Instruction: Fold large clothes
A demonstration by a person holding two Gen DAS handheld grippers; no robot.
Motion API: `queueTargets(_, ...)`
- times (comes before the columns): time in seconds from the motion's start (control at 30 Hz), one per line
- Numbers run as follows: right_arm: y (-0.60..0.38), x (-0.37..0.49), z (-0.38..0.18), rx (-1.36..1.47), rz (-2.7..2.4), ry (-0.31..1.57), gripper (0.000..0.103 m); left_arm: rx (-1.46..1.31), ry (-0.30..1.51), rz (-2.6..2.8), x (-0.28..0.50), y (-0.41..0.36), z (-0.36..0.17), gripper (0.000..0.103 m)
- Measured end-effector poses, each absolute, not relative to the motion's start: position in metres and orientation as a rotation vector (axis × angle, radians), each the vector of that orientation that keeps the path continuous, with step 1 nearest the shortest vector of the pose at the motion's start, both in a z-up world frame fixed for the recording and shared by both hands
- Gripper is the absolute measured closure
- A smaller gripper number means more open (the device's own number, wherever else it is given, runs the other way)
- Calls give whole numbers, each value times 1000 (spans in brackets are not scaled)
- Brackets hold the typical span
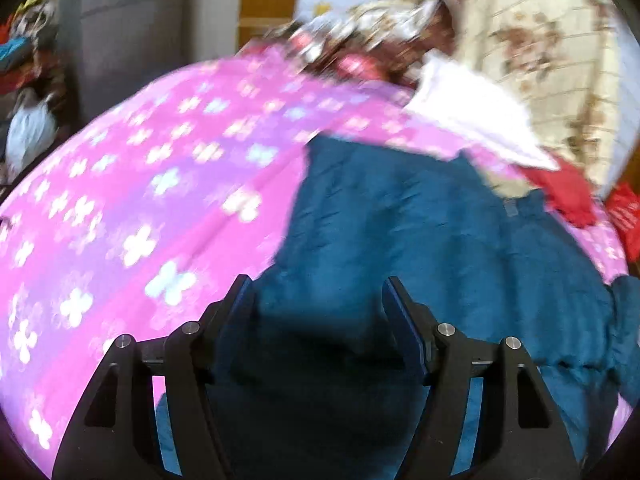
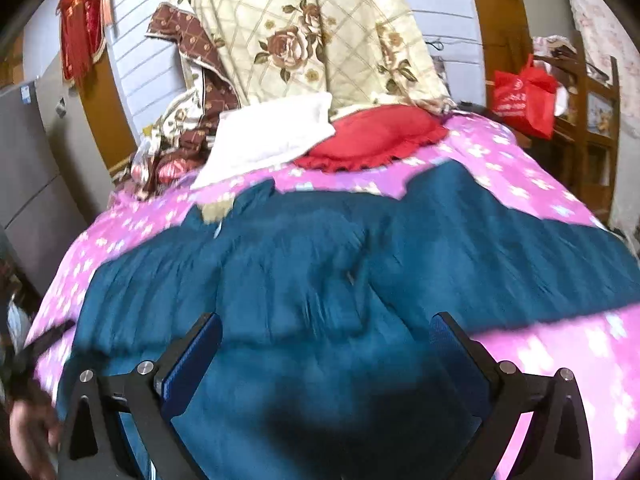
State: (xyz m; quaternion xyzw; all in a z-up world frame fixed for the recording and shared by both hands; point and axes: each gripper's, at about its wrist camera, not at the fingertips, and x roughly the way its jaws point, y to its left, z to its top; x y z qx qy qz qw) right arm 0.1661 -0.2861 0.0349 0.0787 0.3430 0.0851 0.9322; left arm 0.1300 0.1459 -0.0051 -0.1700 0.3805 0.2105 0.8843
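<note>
At the near edge of the bed, both tools hang just above the cloth. Left gripper [image 1: 316,292]: jaws spread wide, nothing between them, over the near part of the blue garment [image 1: 420,240]. Right gripper [image 2: 326,332]: also wide and empty, over the same blue garment [image 2: 320,264], which lies spread across the pink flowered bedspread [image 2: 560,360], its far edge running toward the pillows. Both views are motion-blurred; seams and hems are hard to read.

Judgement: the step is taking hold of the near edge for a fold. Best to bite at two well-separated points on one edge, catching the garment only, not the bedspread beneath, then lift evenly so the padded cloth does not bunch.

Farther off: a white pillow [image 2: 272,136], a red cushion [image 2: 372,136], and a cream floral quilt [image 2: 304,40] propped at the head.
</note>
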Motion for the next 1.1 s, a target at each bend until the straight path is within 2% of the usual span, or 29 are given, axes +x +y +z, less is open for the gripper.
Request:
queueTargets(0.03,-285,181,25,181,182,717,1,-375,792,448,130,153,-7,36)
queueTargets(0.07,-286,194,16,201,191,745,9,-399,783,474,130,159,-8,36)
queueTargets(0.13,-288,215,-6,243,195,809,17,-428,782,526,130,169,-8,36)
queueTargets(0.23,-289,228,-30,241,211,885,18,-485,768,534,127,180,-6,36)
queueTargets(0.27,-289,228,-32,260,234,877,23,-489,760,538,126,181,-4,36)
queueTargets(0.3,-291,226,-32,277,259,867,30,-490,750,547,124,183,-3,36)
queueTargets(0.37,-292,225,-32,319,327,866,73,-511,723,582,116,190,-2,36)
queueTargets(0.43,-300,219,-29,373,333,859,83,-528,718,589,115,197,-2,36)
queueTargets(0.47,-304,214,-26,393,331,858,85,-544,719,576,115,200,-3,36)
queueTargets(0.6,-316,194,-19,431,306,890,86,-562,727,522,121,199,-2,36)
queueTargets(0.8,-336,197,-43,543,328,965,82,-302,745,366,155,150,-1,36)
queueTargets(0.9,-340,183,-15,515,241,892,78,-261,837,353,169,145,-19,36)
queueTargets(0.97,-324,171,14,360,169,780,77,-279,869,354,173,148,-29,36)
queueTargets(1.0,-312,169,23,294,172,734,75,-285,870,353,172,149,-30,35)
queueTargets(1.07,-283,172,29,212,267,704,56,-296,872,350,172,150,-30,34)
queueTargets(1.1,-263,180,25,166,342,727,54,-294,874,349,172,149,-30,34)
